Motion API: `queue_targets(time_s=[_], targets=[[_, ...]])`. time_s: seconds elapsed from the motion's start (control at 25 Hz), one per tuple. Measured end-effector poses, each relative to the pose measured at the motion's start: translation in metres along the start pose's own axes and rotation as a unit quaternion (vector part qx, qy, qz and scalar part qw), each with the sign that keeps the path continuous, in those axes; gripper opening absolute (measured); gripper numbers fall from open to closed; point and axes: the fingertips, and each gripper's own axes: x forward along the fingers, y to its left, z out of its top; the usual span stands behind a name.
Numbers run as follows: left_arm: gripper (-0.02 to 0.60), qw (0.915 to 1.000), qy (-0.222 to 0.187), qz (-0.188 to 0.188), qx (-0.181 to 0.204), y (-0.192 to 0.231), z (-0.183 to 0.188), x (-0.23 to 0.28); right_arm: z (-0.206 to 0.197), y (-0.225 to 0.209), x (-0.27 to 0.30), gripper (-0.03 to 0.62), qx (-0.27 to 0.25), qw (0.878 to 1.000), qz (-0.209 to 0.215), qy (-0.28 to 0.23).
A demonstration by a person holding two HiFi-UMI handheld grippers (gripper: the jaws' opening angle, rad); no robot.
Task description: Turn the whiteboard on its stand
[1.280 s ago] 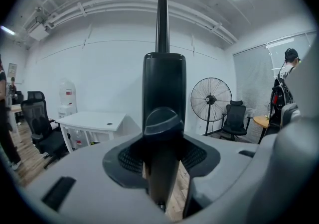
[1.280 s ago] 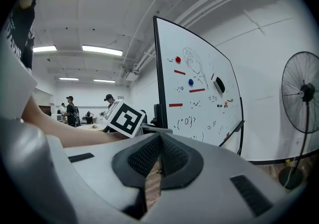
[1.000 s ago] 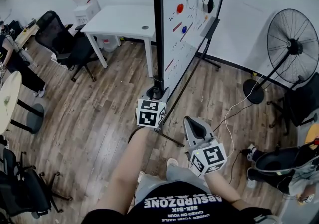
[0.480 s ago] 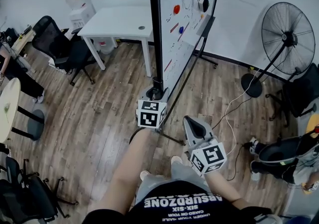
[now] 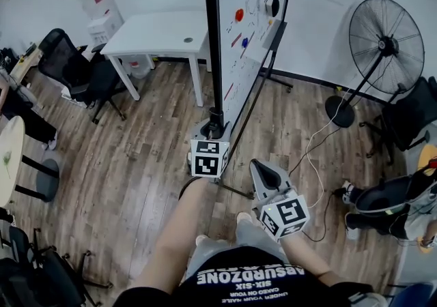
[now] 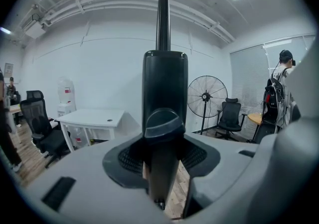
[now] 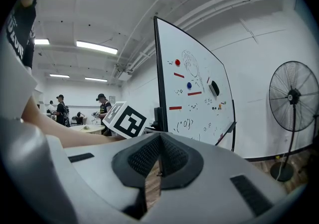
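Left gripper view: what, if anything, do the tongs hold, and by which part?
The left tongs are shut on the whiteboard stand's black upright post, just below its thicker sleeve. The right tongs are shut on nothing.

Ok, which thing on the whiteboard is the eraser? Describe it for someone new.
Find the whiteboard on its black stand, mid-room. On its written face, toward the far edge above the tray, sits the eraser. It is the only black oval block; the red magnet and blue magnet nearby are small round dots.
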Motion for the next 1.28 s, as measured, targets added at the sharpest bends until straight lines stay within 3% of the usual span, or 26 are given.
queue_targets(time_s=[0.36,0.56,1.28], targets=[[0.184,0.9999,-0.009,-0.006,0.001,0.005,-0.015,-0.024,-0.012,0.028,0.001,-0.002,-0.004,1.000,-0.015,0.007],[0.184,1.0000,-0.004,-0.007,0.004,-0.003,0.000,-0.016,0.002,0.014,0.005,-0.002,-0.003,1.000,-0.016,0.010],[0.184,0.9996,-0.022,-0.014,0.009,0.001,-0.026,-0.059,-0.020,0.051,-0.004,-0.002,0.002,0.999,-0.054,0.001]])
